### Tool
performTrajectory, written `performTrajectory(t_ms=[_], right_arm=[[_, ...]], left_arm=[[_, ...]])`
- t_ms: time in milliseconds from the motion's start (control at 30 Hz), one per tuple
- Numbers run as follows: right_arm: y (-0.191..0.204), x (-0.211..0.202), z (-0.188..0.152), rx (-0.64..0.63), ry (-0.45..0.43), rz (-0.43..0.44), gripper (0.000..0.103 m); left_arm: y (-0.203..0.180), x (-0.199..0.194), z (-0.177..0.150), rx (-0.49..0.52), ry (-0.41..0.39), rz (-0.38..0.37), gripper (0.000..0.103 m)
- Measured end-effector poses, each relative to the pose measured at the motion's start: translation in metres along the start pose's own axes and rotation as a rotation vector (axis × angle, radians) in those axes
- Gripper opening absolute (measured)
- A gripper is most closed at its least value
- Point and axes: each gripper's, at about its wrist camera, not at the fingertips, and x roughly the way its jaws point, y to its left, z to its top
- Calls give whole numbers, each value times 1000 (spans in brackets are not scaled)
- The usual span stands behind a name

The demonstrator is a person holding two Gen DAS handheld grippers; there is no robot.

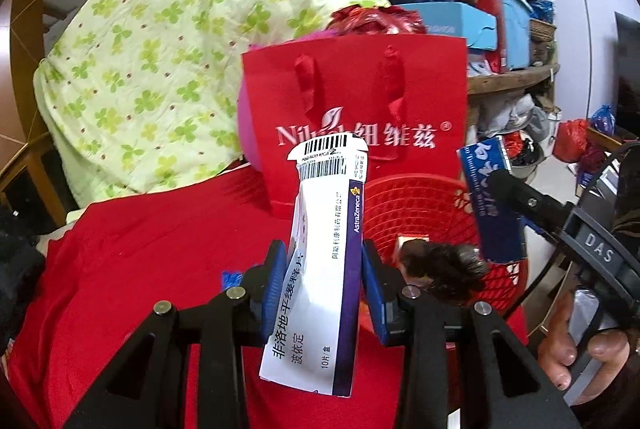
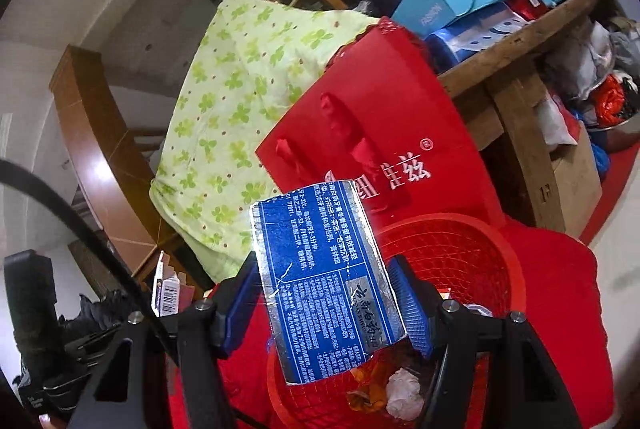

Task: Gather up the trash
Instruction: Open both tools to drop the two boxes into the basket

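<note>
My left gripper is shut on a white and purple medicine box, held upright just left of a red mesh waste basket. My right gripper is shut on a blue and silver toothpaste box, which hangs over the red mesh waste basket. The same toothpaste box shows at the basket's right rim in the left wrist view. Crumpled paper and orange scraps lie in the basket's bottom. A dark clump sits inside it.
A red paper gift bag stands right behind the basket. A red cloth covers the surface around it. A green clover-print quilt is piled at the left. Boxes and bags crowd a wooden table at the back right.
</note>
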Motion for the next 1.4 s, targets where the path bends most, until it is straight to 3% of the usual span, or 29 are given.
performTrajectory(t_ms=[667, 1400], right_arm=[[-19, -13, 6, 85, -22, -11, 67], [-25, -13, 4, 119, -5, -21, 67]], left_arm=[[-24, 29, 11, -55, 17, -132, 40], [-40, 46, 3, -20, 47, -134, 40]])
